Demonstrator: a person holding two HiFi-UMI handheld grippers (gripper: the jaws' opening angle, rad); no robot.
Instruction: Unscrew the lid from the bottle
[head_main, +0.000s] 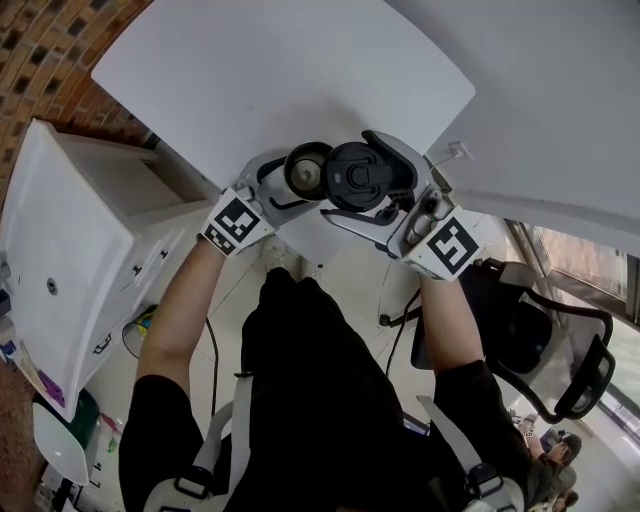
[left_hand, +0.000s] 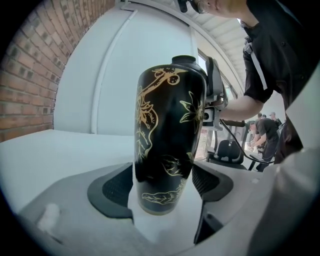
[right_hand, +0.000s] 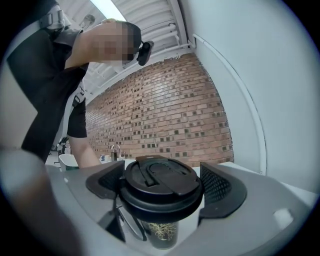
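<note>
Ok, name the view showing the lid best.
Right gripper view: the black lid sits close between the jaws, tab clear. Head view shows its top, smaller. Left gripper view: bottle, no clear lid.

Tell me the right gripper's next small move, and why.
Probably move the right gripper aside and set the lid on the white table. In the head view the mouth of the bottle shows open beside the lid, so it seems already off; the left gripper holds the bottle.
</note>
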